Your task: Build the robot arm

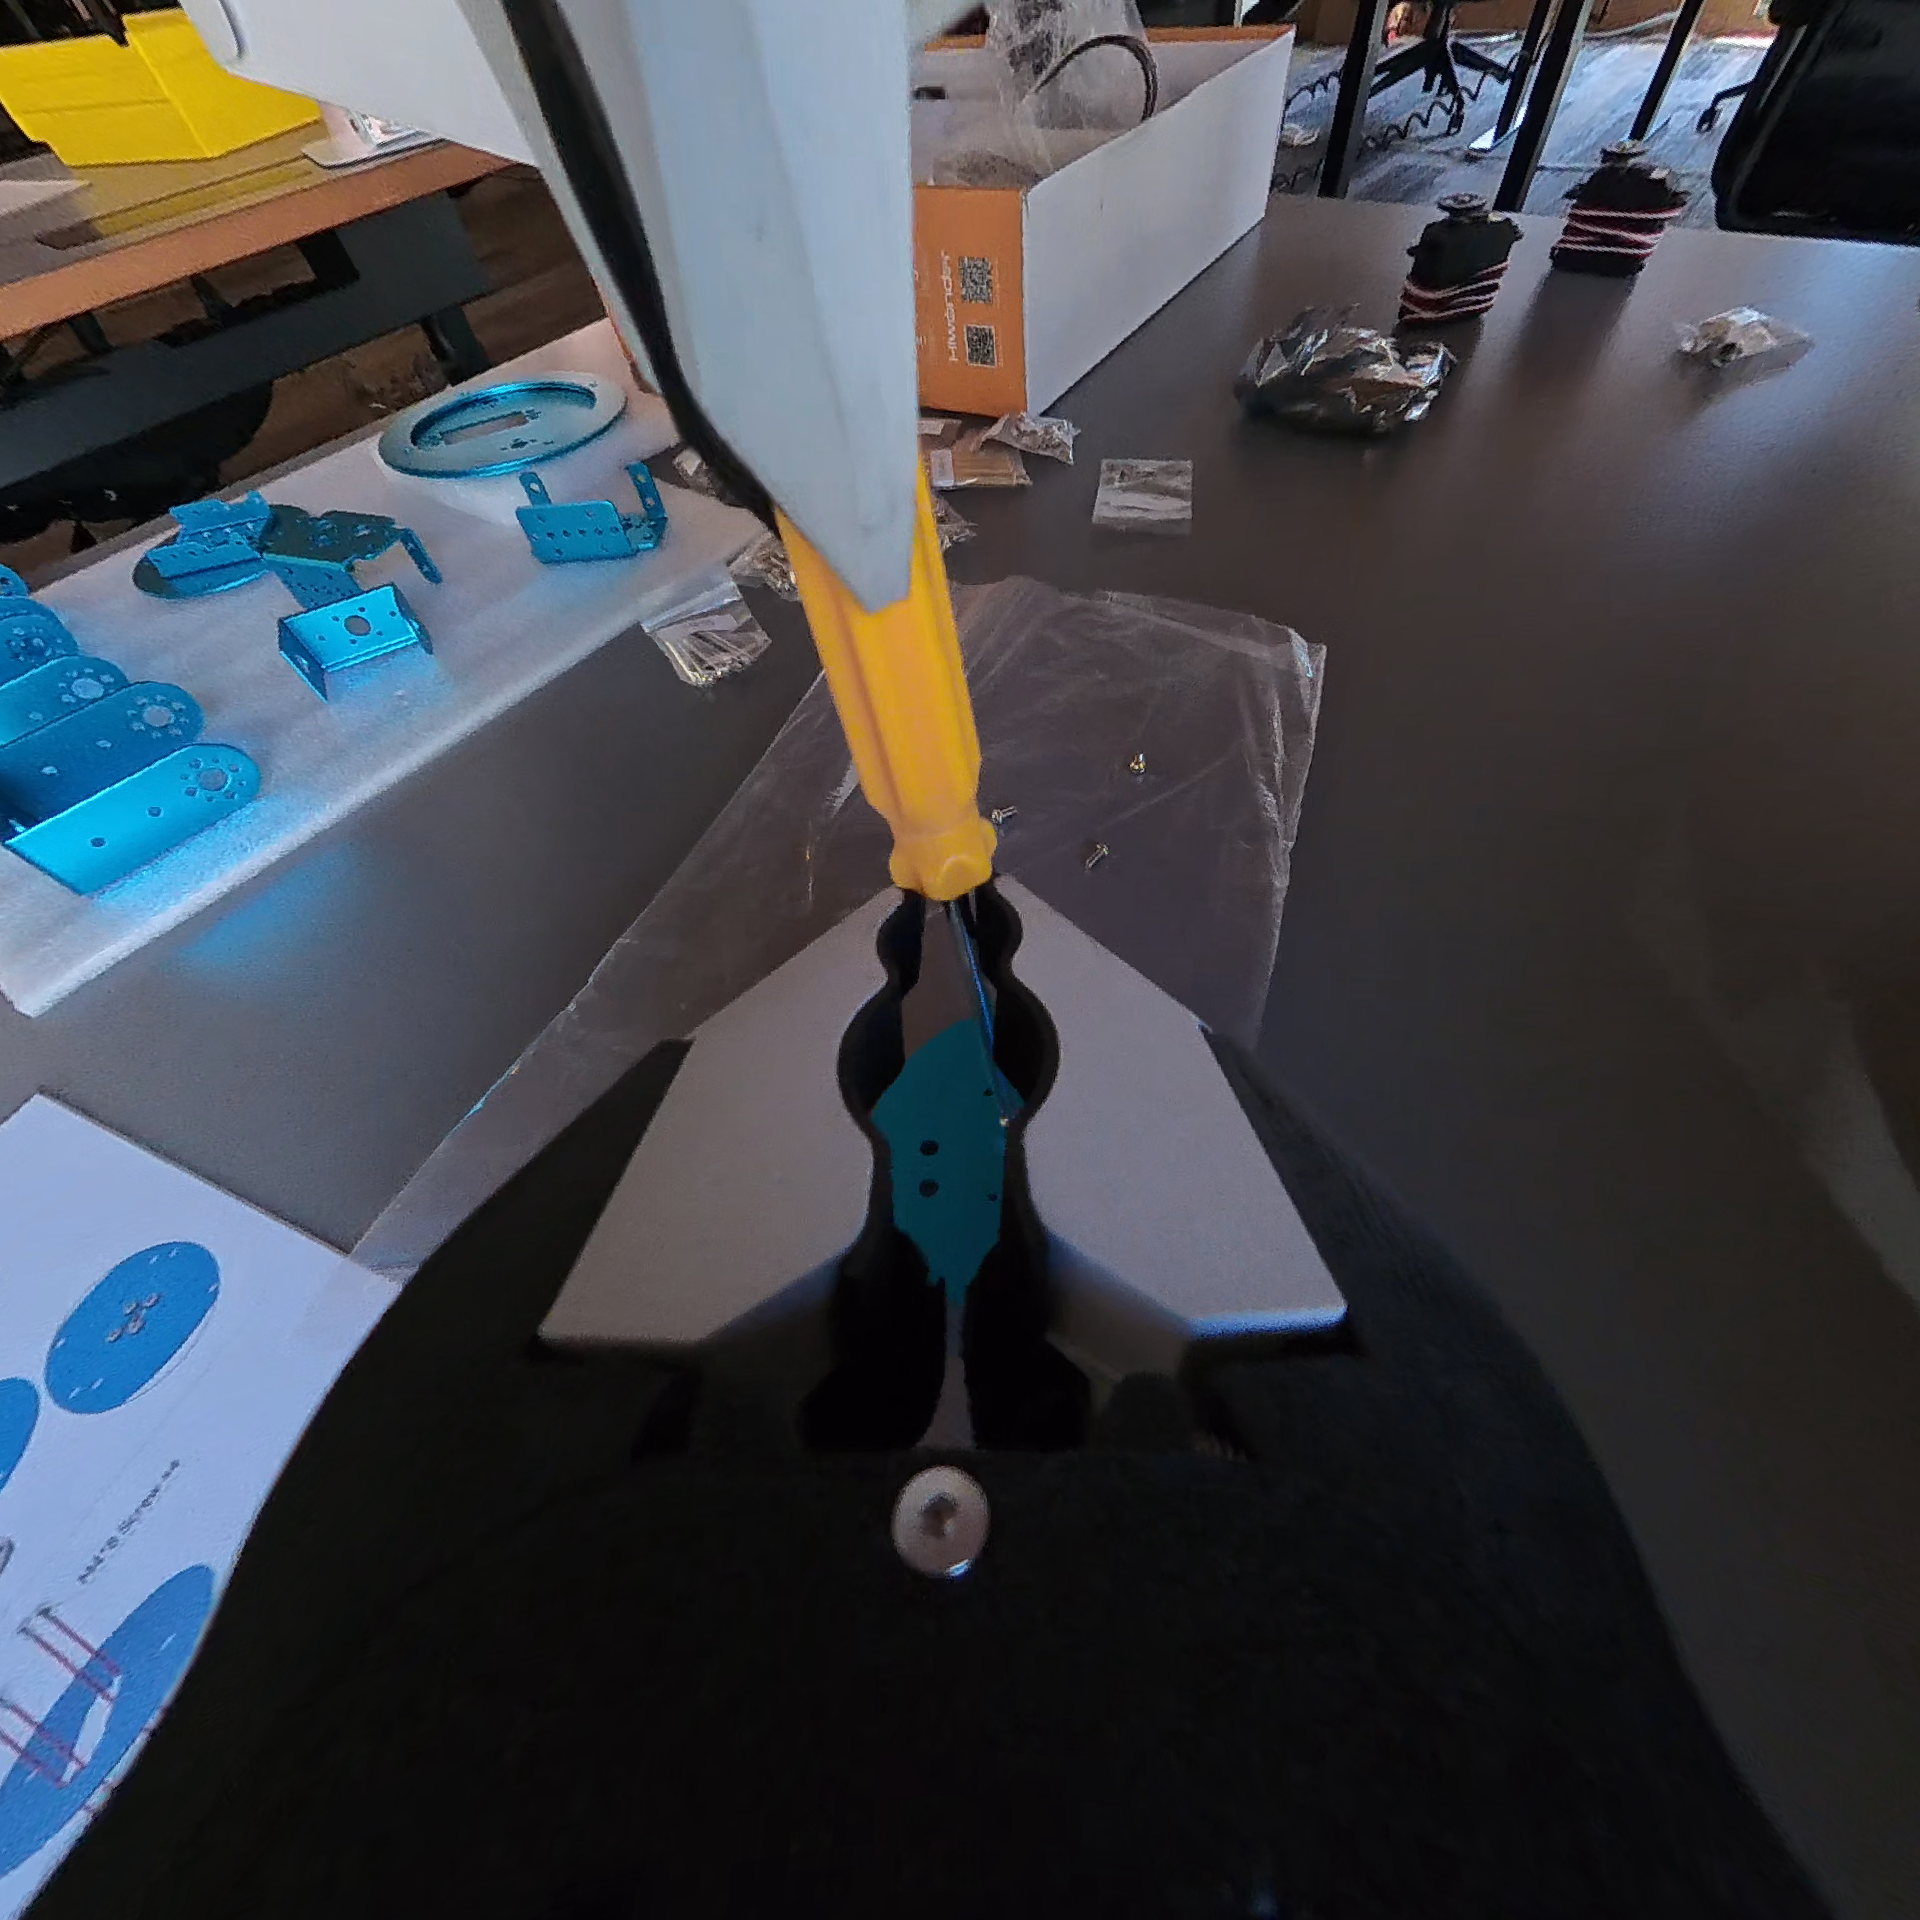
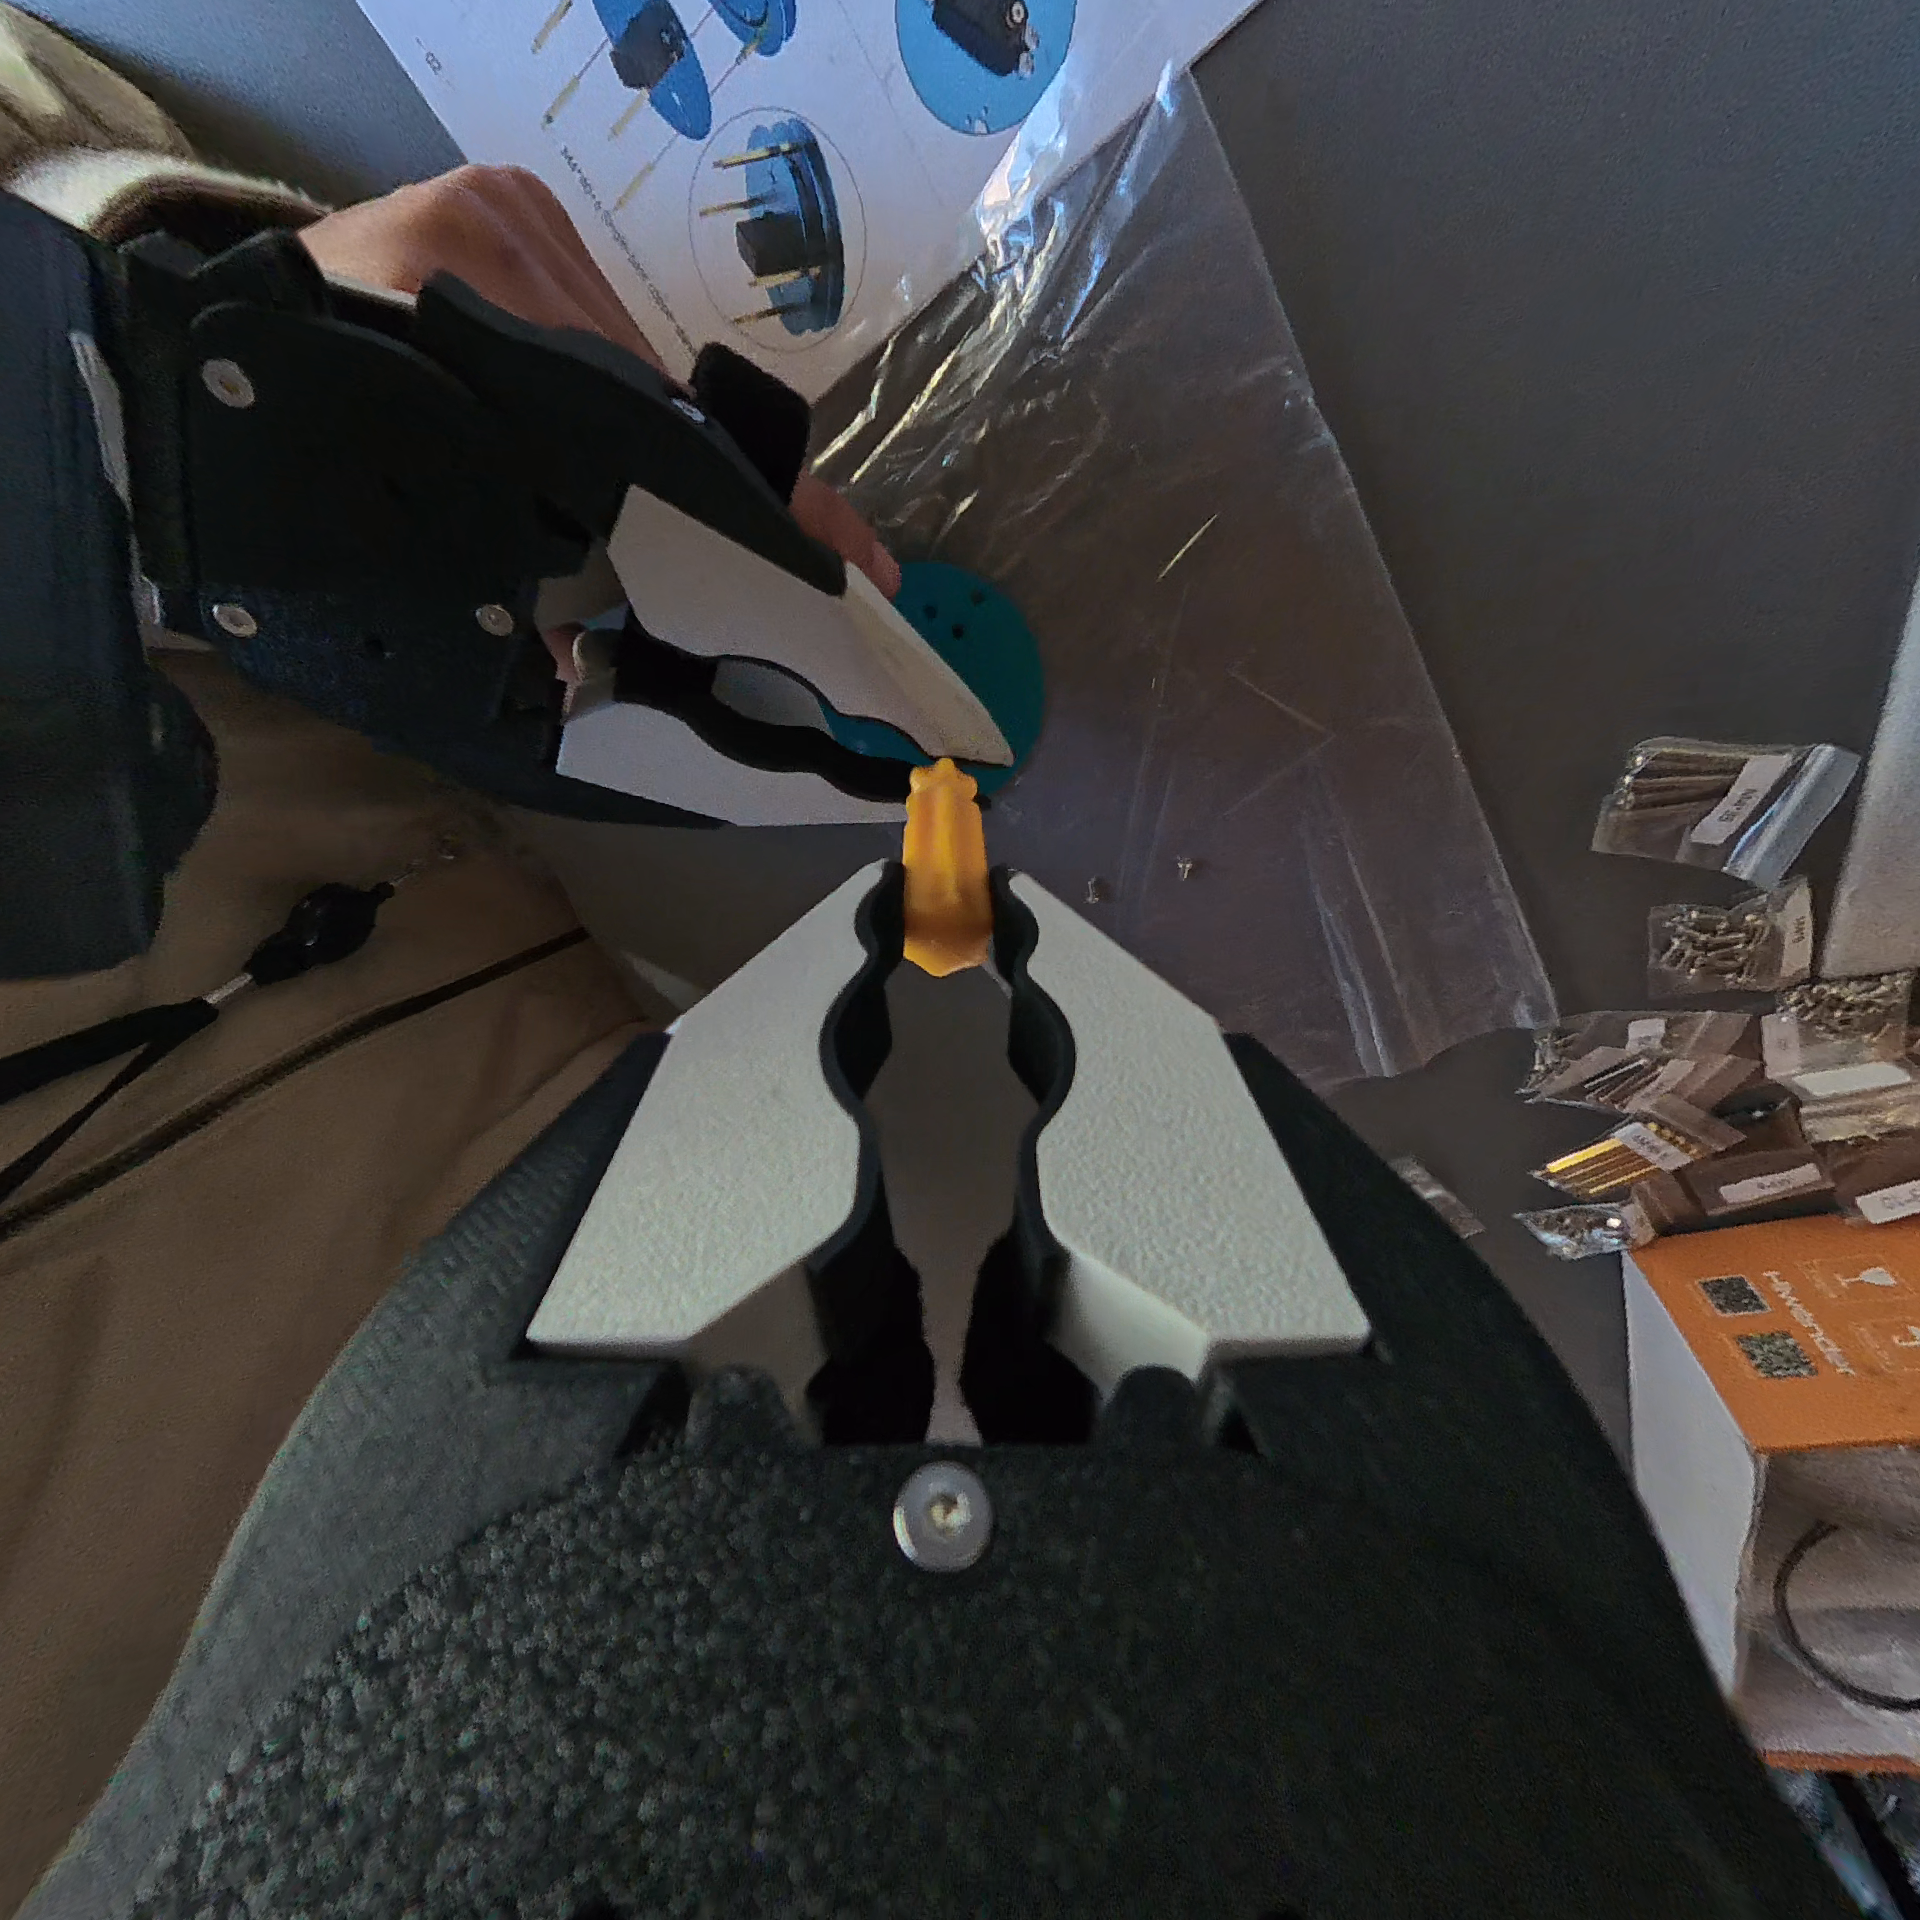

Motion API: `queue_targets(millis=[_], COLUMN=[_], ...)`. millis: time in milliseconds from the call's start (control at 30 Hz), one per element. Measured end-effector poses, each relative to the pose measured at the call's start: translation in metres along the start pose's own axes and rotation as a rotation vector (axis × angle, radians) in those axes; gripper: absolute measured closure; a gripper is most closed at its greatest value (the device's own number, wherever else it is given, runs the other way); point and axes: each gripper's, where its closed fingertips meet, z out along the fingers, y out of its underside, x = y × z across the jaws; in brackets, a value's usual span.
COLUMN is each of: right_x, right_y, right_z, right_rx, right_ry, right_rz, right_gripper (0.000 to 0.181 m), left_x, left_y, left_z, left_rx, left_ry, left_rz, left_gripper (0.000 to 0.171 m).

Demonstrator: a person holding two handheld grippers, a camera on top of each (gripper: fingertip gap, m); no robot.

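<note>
While the left tool (image 1: 951,1039) grips one blue disc (image 1: 940,1153), the right tool (image 2: 945,894) clamps one screwdriver (image 2: 943,894) (yellow-handled).

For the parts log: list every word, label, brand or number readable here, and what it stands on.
I do not copy writing out; these bear it:
Orange-and-white box: brand word and two square codes, orange end.
Instruction sheet: small captions beside blue drawings.
Parts bags: white labels, too small to read.
Blue disc, yellow screwdriver: none visible.
</note>
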Motion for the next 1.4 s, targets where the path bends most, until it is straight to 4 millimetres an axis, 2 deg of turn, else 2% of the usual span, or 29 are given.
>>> queue_targets(millis=[67,167,267,333,367,433,500,567,667,733,800,833,933,967,1100,1167,1300,1400], right_x=[-0.002,-0.004,-0.001,0.009,0.018,0.021,0.016,0.005,-0.015,-0.021,-0.025,-0.023,-0.016,-0.016,-0.019,-0.022,-0.024,-0.027], right_y=[0.0,-0.005,-0.015,-0.008,-0.002,0.013,0.023,0.027,0.018,0.008,0.003,-0.001,-0.005,-0.005,-0.004,-0.005,-0.009,-0.014], right_z=[-0.001,-0.015,-0.05,-0.064,-0.061,-0.048,-0.039,-0.026,0.0,0.004,0.003,0.003,0.007,0.01,0.013,0.013,0.014,0.014], right_rx=[0.023,0.15,0.449,0.668,0.764,0.961,1.16,1.266,1.267,1.304,1.323,1.319,1.285,1.276,1.229,1.211,1.148,1.113], right_ry=[-0.038,-0.096,-0.203,-0.267,-0.285,-0.407,-0.48,-0.538,-0.544,-0.51,-0.536,-0.519,-0.47,-0.441,-0.366,-0.34,-0.307,-0.305], right_rz=[-0.052,-0.224,-0.395,-0.481,-0.497,-0.555,-0.594,-0.621,-0.693,-0.744,-0.762,-0.754,-0.69,-0.688,-0.692,-0.708,-0.703,-0.693], right_gripper=[0.165,0.15,0.135,0.134,0.132,0.111,0.114,0.12,0.124,0.134,0.149,0.164,0.164,0.164,0.165,0.164,0.165,0.165], left_x=[0.001,0.003,0.007,0.009,0.009,0.009,0.008,0.007,0.008,0.01,0.011,0.012,0.008,0.006,0.009,0.012,0.015,0.015], left_y=[0.0,0.002,0.001,0.001,0.001,0.001,0.001,0.001,0.001,0.001,0.001,0.001,0.006,0.011,0.052,0.065,0.073,0.072], left_z=[-0.001,-0.001,0.0,0.001,0.001,0.001,0.0,0.0,0.0,0.0,0.0,0.0,-0.004,-0.007,-0.027,-0.036,-0.05,-0.045], left_rx=[0.004,0.004,0.0,0.0,0.003,0.006,0.014,0.026,0.03,0.029,0.03,0.031,0.001,-0.032,-0.209,-0.256,-0.294,-0.291], left_ry=[0.021,0.048,0.057,0.069,0.074,0.087,0.098,0.104,0.124,0.134,0.141,0.143,0.121,0.094,0.036,0.013,0.007,0.009], left_rz=[-0.015,-0.016,0.011,0.0,-0.003,-0.008,-0.022,-0.028,-0.03,-0.023,-0.03,-0.034,-0.086,-0.101,-0.096,-0.093,-0.113,-0.084], left_gripper=[0.163,0.167,0.167,0.168,0.168,0.168,0.168,0.168,0.168,0.168,0.168,0.168,0.168,0.162,0.16,0.16,0.162,0.165])
